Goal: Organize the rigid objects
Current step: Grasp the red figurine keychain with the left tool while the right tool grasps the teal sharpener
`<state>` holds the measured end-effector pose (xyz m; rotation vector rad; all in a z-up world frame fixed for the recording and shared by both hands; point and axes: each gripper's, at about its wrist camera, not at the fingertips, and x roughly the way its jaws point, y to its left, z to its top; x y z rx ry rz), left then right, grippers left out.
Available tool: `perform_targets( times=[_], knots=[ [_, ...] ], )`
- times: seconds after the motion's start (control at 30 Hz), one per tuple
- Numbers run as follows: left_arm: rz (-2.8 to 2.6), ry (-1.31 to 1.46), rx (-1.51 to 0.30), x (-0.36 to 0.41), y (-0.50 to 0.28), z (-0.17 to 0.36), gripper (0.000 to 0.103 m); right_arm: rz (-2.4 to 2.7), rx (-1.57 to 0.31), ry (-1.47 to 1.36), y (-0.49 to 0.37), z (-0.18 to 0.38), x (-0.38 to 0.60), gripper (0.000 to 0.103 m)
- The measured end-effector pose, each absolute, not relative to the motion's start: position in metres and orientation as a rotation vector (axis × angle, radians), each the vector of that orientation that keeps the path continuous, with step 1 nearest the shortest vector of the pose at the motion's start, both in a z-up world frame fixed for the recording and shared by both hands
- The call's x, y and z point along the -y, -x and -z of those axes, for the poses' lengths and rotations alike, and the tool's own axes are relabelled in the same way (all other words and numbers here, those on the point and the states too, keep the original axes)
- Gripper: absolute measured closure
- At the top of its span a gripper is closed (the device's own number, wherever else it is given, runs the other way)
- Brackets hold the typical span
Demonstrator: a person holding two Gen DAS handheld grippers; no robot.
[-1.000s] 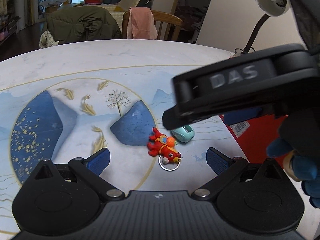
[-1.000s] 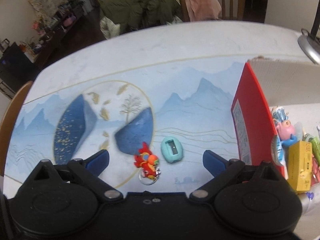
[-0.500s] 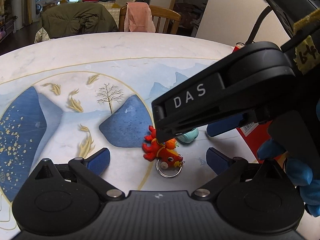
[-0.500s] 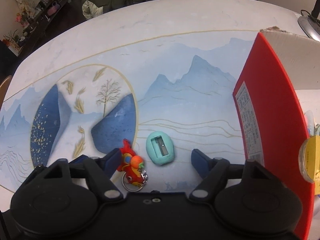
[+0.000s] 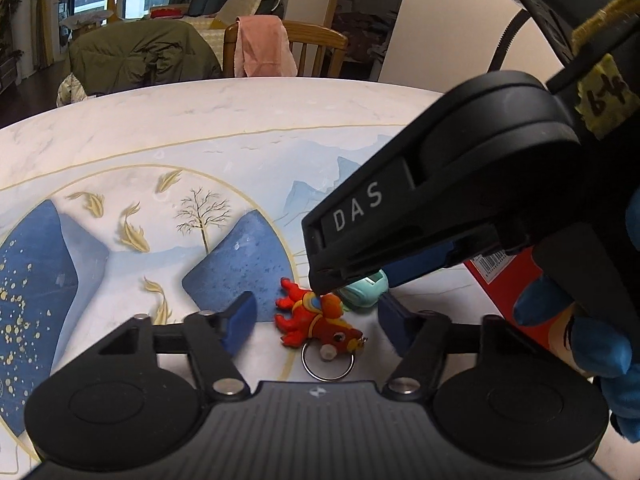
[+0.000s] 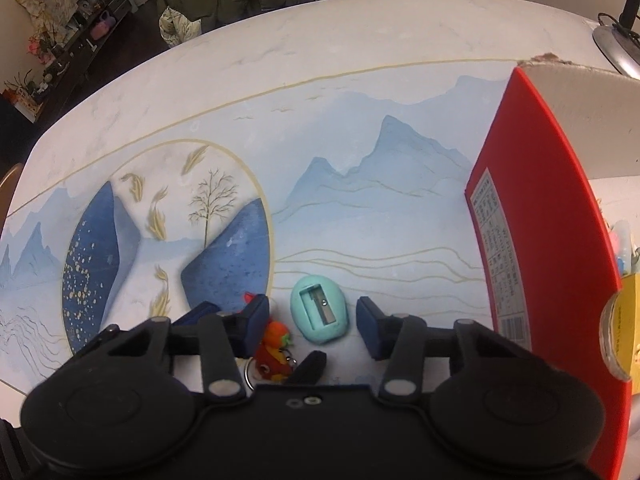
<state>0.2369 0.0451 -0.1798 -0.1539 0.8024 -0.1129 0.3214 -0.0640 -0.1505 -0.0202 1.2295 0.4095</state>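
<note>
Our left gripper points down at the table, its jaws about half apart and closing. The red toy keychain lies between its blue pads, which do not yet press on it; its metal ring sits close to the gripper's body. Just beyond the toy, towards the right pad, the teal pencil sharpener peeks out from under our right gripper, whose black arm marked "DAS" crosses above it. A blue-gloved hand shows at the right edge of that view.

Our right gripper points steeply down, its jaws narrowing too. The pencil sharpener lies flat on the table between its pads, blade slot up, with a gap on each side, so nothing is gripped. The toy keychain lies just outside the left pad, partly hidden by it, and the tip of the left gripper's finger pokes in beside it.

Further right of this gripper stands a red box with a printed label on its wall; a yellow packet shows inside it. Beyond both grippers the table spreads out with painted blue mountains, gold fish and a bare tree. Past its far edge stand a chair with a pink cloth over it and a green coat. A lamp base rests at the far right.
</note>
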Motion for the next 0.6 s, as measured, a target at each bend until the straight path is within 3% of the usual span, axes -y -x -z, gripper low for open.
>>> perform_targets(
  times=[0.27,0.37,0.6],
  knots=[
    [0.098,0.134,-0.801,-0.0459,-0.2372,0.1797,0.067,-0.399,-1.228,0.021,-0.3219,0.1524,0.0650,0.068],
    [0.103,0.143,-0.805,-0.0472,-0.2374,0.1788,0.068,-0.397,-1.227,0.016,-0.3208,0.1518,0.0653,0.074],
    [0.104,0.179,-0.828,-0.0544,-0.2387,0.1763,0.069,-0.382,-1.202,-0.014,-0.3134,0.1451,0.0730,0.075]
  ],
)
